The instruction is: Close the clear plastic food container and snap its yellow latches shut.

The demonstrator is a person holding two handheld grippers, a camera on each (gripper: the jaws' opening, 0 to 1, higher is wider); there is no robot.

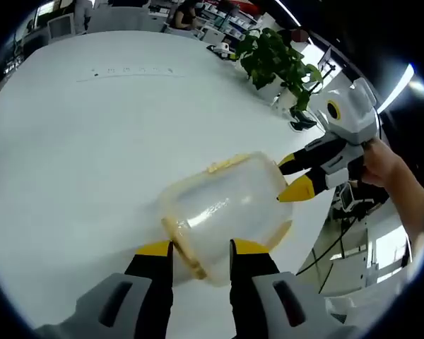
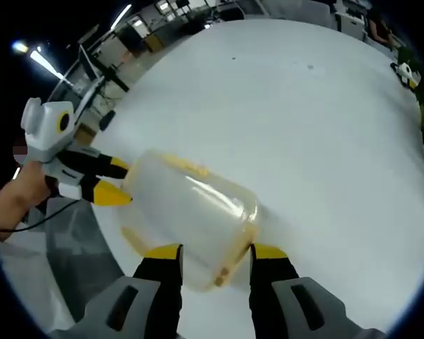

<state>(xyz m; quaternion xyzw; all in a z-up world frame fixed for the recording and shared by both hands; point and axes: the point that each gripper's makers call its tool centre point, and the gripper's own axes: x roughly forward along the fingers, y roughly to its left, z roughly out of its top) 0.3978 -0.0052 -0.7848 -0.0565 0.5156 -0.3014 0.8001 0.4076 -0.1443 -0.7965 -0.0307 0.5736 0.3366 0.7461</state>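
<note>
The left hand-held gripper [image 1: 201, 253] and the right hand-held gripper [image 2: 215, 256] each grip one end of the clear container [image 1: 226, 212], held near the white desk [image 1: 78, 155] edge, so uneven squeezing may twist it loose.

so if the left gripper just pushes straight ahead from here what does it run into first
The clear container, almost at once. The left gripper has its jaws either side of the container's near end with the yellow-trimmed rim, seemingly already touching it. Beyond the container sits the right gripper; depth there is hard to judge.
</note>
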